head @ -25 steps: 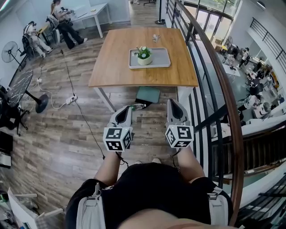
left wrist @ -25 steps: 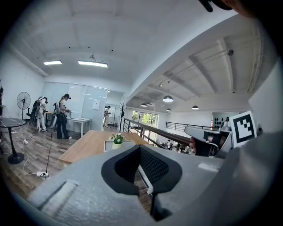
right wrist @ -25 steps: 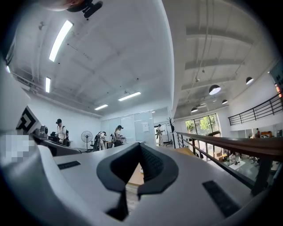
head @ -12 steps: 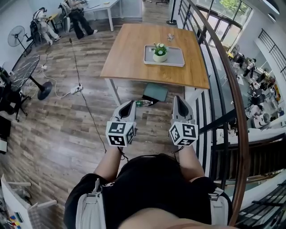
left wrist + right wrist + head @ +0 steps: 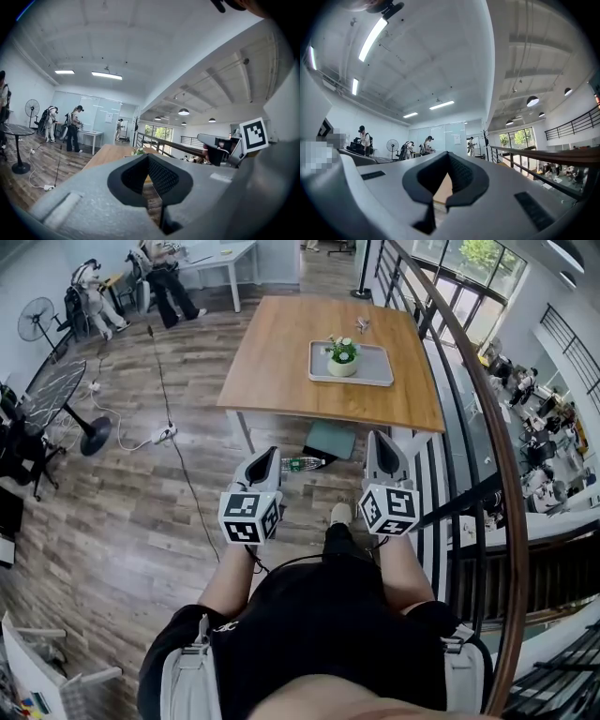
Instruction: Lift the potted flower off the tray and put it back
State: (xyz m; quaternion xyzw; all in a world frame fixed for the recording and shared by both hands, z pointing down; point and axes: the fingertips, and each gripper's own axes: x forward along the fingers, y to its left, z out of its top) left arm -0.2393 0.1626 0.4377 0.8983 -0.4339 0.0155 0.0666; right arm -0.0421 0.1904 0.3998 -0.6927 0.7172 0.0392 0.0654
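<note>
The potted flower [image 5: 343, 355], white blooms in a pale pot, stands on a grey tray [image 5: 373, 371] at the far right part of the wooden table [image 5: 281, 362]. Both grippers are held side by side over the wooden floor, well short of the table's near edge. My left gripper [image 5: 262, 460] has its jaws together with nothing between them. My right gripper [image 5: 380, 444] is likewise shut and empty. In the left gripper view the flower [image 5: 138, 151] shows small just above the closed left gripper [image 5: 149, 157]. The right gripper view looks past its closed right gripper [image 5: 449, 155] toward the ceiling.
A plastic bottle [image 5: 302, 464] lies on the floor by the table's near edge, beside a dark green box [image 5: 330, 440]. A curved railing [image 5: 473, 418] runs along the right. A cable and power strip [image 5: 164, 435], fans [image 5: 37, 320] and people [image 5: 169, 277] are at the left and back.
Both grippers have been carried forward toward the table, which now sits nearer and more to the right in the head view. A foot now shows between the grippers. Both stay shut.
</note>
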